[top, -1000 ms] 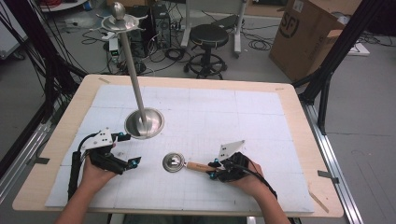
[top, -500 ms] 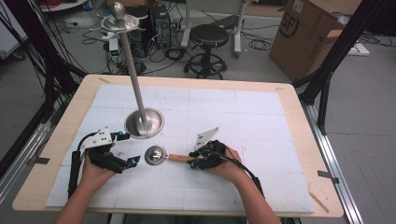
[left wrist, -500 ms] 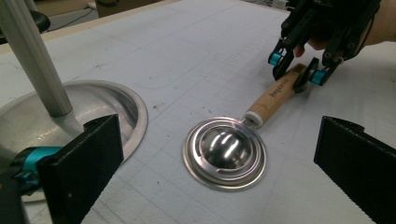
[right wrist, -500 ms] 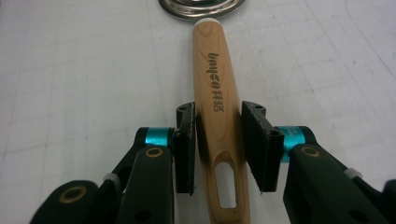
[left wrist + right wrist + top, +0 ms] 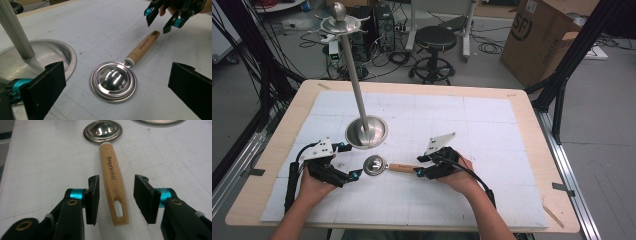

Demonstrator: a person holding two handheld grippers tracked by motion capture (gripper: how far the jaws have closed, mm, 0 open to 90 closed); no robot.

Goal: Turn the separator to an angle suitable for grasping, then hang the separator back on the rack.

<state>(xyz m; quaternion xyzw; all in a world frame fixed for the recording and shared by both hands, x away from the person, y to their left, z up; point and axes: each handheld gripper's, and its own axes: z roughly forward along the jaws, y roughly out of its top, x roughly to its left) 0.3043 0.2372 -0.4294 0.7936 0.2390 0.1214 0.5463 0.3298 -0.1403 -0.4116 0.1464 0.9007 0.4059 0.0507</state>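
A steel skimmer with a domed round head (image 5: 375,165) and a wooden handle (image 5: 402,168) lies flat on the white mat. My right gripper (image 5: 419,166) is open, its jaws on either side of the handle's (image 5: 113,185) slotted end with a gap on both sides. The head (image 5: 103,130) lies farther ahead of it. My left gripper (image 5: 352,160) is open just left of the head (image 5: 113,81), which lies between its wide-apart jaws. The right gripper (image 5: 162,18) appears beyond the handle (image 5: 142,47) in the left gripper view.
A steel stand with a dished round base (image 5: 366,132) and a tall pole (image 5: 354,80) rises just behind the left gripper and the skimmer head. The white mat (image 5: 492,130) stretches to the right and back. Table edges border it.
The right gripper and the skimmer have slid left across the mat toward the left gripper. The left gripper has stayed in place.
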